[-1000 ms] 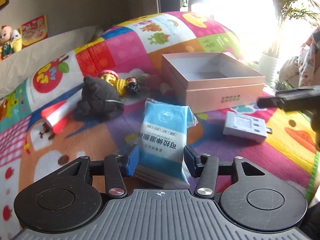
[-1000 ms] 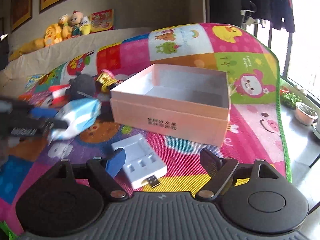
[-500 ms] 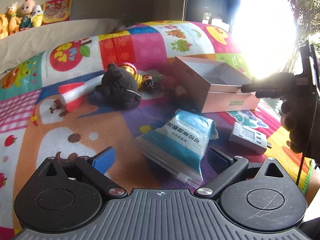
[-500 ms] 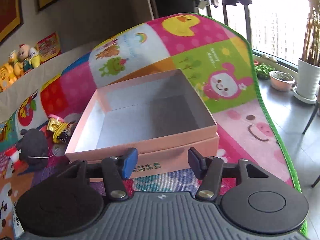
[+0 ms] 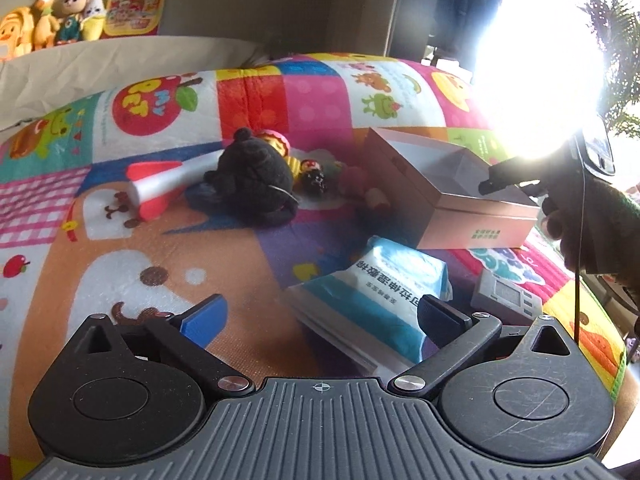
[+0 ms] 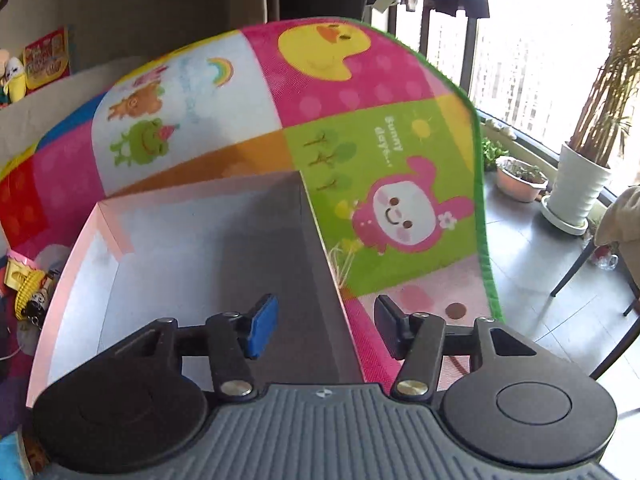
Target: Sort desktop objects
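Note:
My left gripper (image 5: 320,312) stands wide open low over the play mat (image 5: 120,240). A blue and white tissue pack (image 5: 384,288) lies loose on the mat beside its right finger, with no pad pressing on it. My right gripper (image 6: 326,326) hovers above the empty pink box (image 6: 80,248). Its jaws are opening and straddle the box's right wall without touching it. The left wrist view shows that right gripper (image 5: 486,188), held by a hand, above the pink box (image 5: 472,228). A white charger (image 5: 506,294) rests on the mat near the box.
Left of the box lie a black plush toy (image 5: 256,176), a red and white rocket (image 5: 156,184) and small figures (image 5: 314,178). The mat's green edge (image 6: 486,240) drops to a floor with potted plants (image 6: 580,188). Strong window glare hides the far right.
The left jaws opened wide and let go of the tissue pack, which now lies on the mat. The right gripper left the charger, narrowed its jaws and moved over the pink box.

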`<state>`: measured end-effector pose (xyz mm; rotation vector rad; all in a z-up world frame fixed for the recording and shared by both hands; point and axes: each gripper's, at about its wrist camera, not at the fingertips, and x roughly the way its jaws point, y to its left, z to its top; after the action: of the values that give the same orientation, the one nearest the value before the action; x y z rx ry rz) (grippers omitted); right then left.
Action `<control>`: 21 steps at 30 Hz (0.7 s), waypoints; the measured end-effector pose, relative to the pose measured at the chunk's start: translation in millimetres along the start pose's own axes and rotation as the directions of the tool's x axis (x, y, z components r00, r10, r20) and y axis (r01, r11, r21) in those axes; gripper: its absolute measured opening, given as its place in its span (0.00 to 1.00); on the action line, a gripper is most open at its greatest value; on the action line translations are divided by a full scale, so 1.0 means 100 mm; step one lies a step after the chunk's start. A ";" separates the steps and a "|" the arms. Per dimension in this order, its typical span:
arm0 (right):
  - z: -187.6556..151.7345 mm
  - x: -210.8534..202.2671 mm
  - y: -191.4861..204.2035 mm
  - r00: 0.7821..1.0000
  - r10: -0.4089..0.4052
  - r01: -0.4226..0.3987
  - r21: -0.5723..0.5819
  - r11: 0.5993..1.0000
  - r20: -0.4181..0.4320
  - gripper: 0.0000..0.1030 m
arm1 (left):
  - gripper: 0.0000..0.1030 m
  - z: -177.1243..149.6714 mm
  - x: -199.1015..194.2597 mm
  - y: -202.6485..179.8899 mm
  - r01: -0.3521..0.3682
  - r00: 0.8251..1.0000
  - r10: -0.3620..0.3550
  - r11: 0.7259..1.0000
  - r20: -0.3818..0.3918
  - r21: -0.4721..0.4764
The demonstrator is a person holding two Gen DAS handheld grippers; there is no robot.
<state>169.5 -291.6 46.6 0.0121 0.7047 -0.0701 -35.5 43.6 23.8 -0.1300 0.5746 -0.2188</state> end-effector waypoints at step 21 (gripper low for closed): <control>-0.69 -1.27 0.55 0.932 0.334 -0.267 -0.359 0.894 0.138 0.85 | 1.00 -0.03 0.01 -0.03 0.008 0.998 -0.009 1.000 -0.056 -0.024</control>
<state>32.0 -227.0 75.0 -0.2100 0.5017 0.3467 -37.1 40.5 21.7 -0.1500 0.6332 -0.2247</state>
